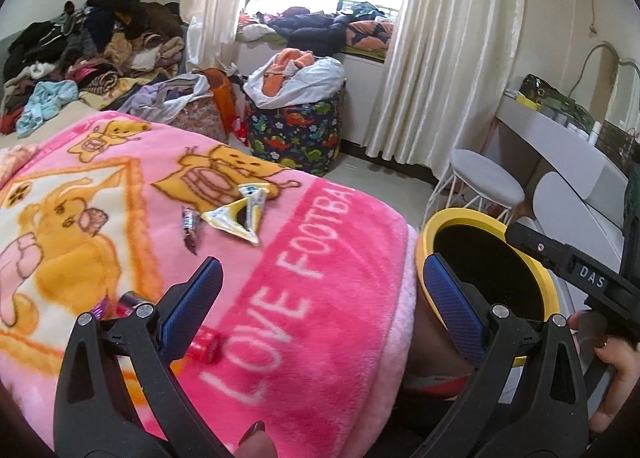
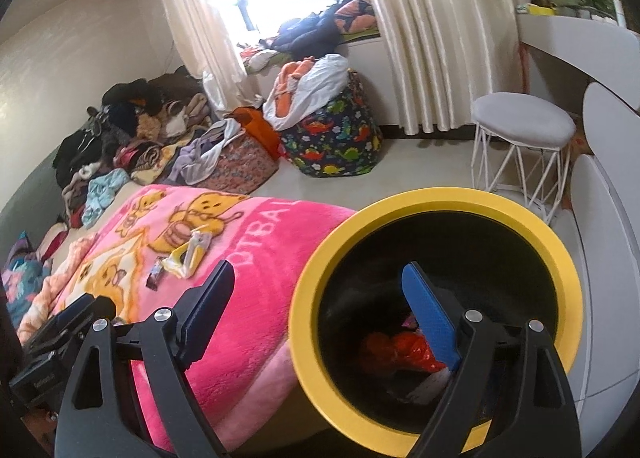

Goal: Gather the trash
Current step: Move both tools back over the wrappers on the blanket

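Note:
Several wrappers lie on the pink blanket (image 1: 320, 258): a torn silver-gold wrapper (image 1: 240, 214), a small dark candy wrapper (image 1: 190, 228), a red one (image 1: 208, 346) and a shiny purple one (image 1: 120, 304) close to my left finger. My left gripper (image 1: 324, 290) hangs open over the blanket's edge with nothing between its fingers. Beside the bed stands a black bin with a yellow rim (image 2: 440, 198), holding red trash (image 2: 400, 350). My right gripper (image 2: 320, 298) is open and astride the rim, one finger inside the bin and nothing held. The silver-gold wrapper (image 2: 188, 254) also shows in the right wrist view.
Clothes are heaped (image 1: 88, 50) at the bed's far end. A dinosaur-print laundry bag (image 2: 336, 138) and a floral basket (image 2: 244, 166) sit on the floor by the window. To the right are a white stool (image 2: 524, 126) and a white dressing table (image 1: 560, 138).

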Motion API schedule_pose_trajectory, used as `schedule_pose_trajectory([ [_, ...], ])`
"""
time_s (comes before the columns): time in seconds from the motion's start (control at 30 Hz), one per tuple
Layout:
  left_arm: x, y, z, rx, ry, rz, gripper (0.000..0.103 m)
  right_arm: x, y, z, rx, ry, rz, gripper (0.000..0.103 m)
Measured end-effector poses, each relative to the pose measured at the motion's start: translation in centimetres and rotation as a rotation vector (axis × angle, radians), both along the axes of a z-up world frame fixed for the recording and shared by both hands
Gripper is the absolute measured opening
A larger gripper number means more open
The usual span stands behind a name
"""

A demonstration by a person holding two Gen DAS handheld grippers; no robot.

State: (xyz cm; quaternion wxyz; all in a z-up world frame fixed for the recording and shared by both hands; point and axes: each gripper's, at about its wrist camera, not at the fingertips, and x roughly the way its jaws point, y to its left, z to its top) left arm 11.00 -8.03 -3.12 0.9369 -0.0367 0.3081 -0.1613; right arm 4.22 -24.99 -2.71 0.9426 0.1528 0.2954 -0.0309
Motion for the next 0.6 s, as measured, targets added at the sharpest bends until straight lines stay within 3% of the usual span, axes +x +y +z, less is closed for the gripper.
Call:
schedule_pose_trajectory([
  [0.6, 0.4, 5.7, -0.4, -0.002, -0.002, 0.122, 0.092, 1.1, 4.6, -0.1, -0.015, -0.005, 0.112, 0.083],
])
